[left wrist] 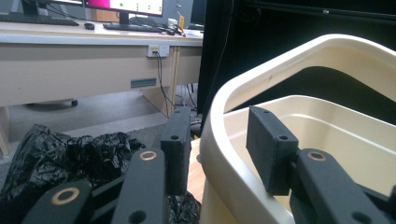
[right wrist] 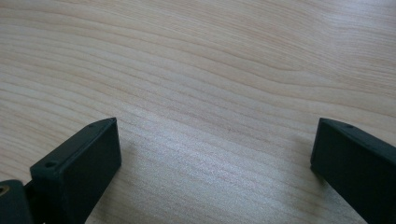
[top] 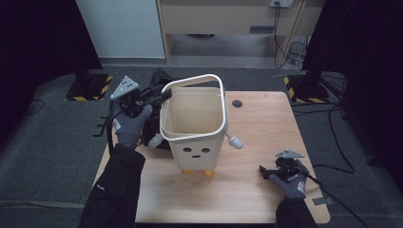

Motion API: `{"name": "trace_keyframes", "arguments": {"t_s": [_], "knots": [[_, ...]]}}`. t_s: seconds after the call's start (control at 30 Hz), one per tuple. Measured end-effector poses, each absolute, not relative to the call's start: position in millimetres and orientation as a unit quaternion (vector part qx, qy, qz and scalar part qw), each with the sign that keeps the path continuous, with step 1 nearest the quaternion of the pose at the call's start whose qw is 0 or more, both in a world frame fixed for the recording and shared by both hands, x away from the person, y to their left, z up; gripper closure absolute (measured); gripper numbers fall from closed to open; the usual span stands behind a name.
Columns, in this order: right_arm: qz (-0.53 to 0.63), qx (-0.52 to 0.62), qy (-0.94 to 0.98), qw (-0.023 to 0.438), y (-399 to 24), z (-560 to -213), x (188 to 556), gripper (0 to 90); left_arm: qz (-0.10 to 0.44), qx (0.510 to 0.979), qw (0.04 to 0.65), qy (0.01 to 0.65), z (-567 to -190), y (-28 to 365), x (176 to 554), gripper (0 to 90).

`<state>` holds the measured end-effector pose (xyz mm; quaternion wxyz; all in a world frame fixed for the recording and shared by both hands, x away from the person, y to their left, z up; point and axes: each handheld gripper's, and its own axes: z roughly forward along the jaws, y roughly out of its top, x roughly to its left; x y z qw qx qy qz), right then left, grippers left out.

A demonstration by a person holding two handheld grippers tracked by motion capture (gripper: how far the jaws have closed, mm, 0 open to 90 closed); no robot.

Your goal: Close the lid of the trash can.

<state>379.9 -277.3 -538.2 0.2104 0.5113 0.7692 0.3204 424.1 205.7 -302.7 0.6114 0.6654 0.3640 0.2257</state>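
A cream plastic bin [top: 195,128] with a small drawn face on its front is standing upright near the middle of the wooden counter [top: 256,190], resting on little orange feet, with a stubby arm sticking out at each side. A loose cream rim ring [top: 214,78] is sitting tilted on the bin, raised at the far side and lying lower toward the front. In the left gripper view that ring [left wrist: 219,112] is curving just above the bin's inner wall [left wrist: 327,126].

The left tongs [top: 164,96] are reaching in level from the left at the bin's upper left edge. In the left gripper view the left tongs [left wrist: 224,149] are straddling the ring and wall: one jaw is sitting outside the bin, the other inside it. The jaws are standing apart, with a visible gap on either side of the plastic, so the pads are not pressing on it. A gloved hand [top: 130,122] is holding these tongs.

Just behind and to the left of the bin, a crumpled black plastic bag [left wrist: 60,154] is lying at the counter's left edge, touching or very nearly touching the bin's side.

Well apart from the bin, the right tongs [top: 262,171] are resting low on the counter near its right front corner, held by the other gloved hand [top: 290,183]. In the right gripper view the right tongs [right wrist: 212,154] are standing wide apart, with bare wood grain [right wrist: 210,70] between the jaws.
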Motion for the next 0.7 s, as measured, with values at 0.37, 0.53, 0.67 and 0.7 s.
{"name": "trace_keyframes", "arguments": {"t_s": [0.37, 0.53, 0.67, 0.7], "knots": [[0.321, 0.511, 0.769, 0.211, -277.1, -538.4, 379.9, 2.2, 0.236, 0.648, 0.615, 0.383, -307.9, 202.4, 418.7, 68.2], [0.321, 0.511, 0.769, 0.211, -277.1, -538.4, 379.9, 2.2, 0.250, 0.639, 0.613, 0.392, -304.8, 199.8, 417.8, 74.4], [0.321, 0.511, 0.769, 0.211, -277.1, -538.4, 379.9, 2.2, 0.272, 0.644, 0.601, 0.387, -302.5, 196.2, 417.1, 80.1], [0.321, 0.511, 0.769, 0.211, -277.1, -538.4, 379.9, 2.2, 0.273, 0.644, 0.600, 0.388, -302.5, 196.1, 417.4, 80.5]]}}
